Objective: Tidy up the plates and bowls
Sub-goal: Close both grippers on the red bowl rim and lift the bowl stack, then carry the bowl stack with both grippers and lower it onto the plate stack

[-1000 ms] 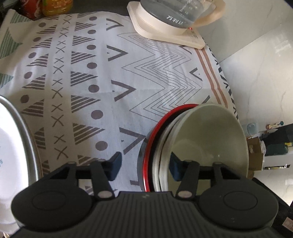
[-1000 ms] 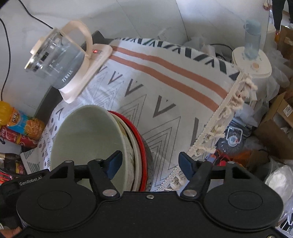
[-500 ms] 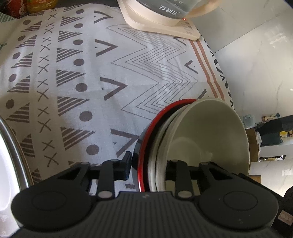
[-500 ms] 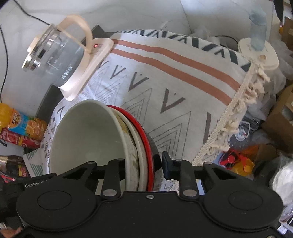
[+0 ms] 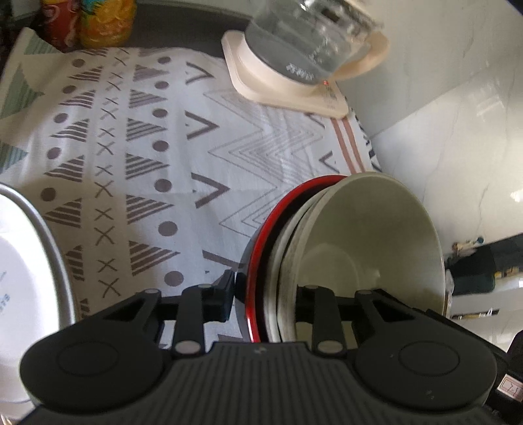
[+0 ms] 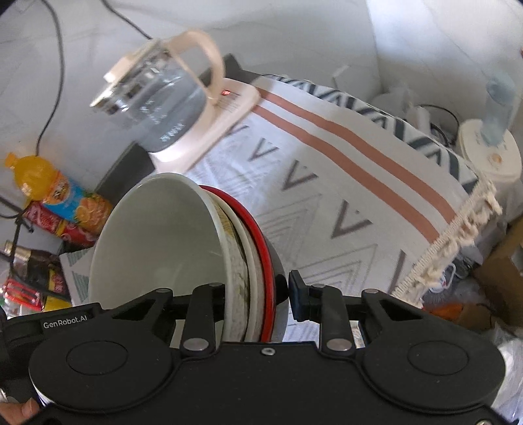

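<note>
A stack of nested bowls (image 5: 369,248) has a pale green bowl innermost, white bowls under it and a red-rimmed black bowl (image 5: 261,242) outermost. My left gripper (image 5: 264,294) is shut on one side of the stack's rim. My right gripper (image 6: 258,287) is shut on the opposite side of the stack (image 6: 170,242), with the red-rimmed bowl (image 6: 261,248) against its right finger. The stack is lifted above the patterned tablecloth (image 5: 147,157). A white plate on a metal tray (image 5: 29,271) lies at the left.
A glass kettle on a cream base (image 5: 304,59) stands at the table's back, also in the right wrist view (image 6: 163,108). Drink bottles (image 5: 104,23) stand at the back left. The cloth's fringed edge (image 6: 457,235) hangs at the right, with clutter on the floor beyond.
Both grippers closed on the bowl stack's rim from opposite sides. The stack then rose off the cloth and the views pulled back.
</note>
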Demonstrator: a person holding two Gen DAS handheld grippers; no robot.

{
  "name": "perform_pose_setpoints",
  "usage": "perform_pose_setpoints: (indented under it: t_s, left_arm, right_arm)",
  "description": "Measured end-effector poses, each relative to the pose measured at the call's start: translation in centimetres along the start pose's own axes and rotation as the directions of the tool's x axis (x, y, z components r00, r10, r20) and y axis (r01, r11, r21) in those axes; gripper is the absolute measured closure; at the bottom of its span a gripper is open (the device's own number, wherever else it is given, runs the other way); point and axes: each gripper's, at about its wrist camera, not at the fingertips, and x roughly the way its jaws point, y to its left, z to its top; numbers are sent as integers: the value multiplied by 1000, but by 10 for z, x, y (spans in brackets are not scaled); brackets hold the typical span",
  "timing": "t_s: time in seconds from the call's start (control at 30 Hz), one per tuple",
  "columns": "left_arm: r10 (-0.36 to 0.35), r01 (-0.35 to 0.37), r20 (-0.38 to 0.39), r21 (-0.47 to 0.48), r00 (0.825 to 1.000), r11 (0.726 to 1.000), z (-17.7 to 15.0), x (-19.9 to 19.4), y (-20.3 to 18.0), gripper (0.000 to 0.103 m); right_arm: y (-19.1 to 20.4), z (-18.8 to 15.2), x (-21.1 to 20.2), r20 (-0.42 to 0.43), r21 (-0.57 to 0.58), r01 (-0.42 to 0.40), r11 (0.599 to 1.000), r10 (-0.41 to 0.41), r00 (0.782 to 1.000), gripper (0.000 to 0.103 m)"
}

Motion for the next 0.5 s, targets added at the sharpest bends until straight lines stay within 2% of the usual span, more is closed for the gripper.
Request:
perform_pose_setpoints:
  t_s: [0.5]
  left_arm:
    - [20,-1,145,-132,989,991,-10,-62,32,75]
  right_arm:
    - [60,6,-14,-10,-196,-101,975,101,995,77]
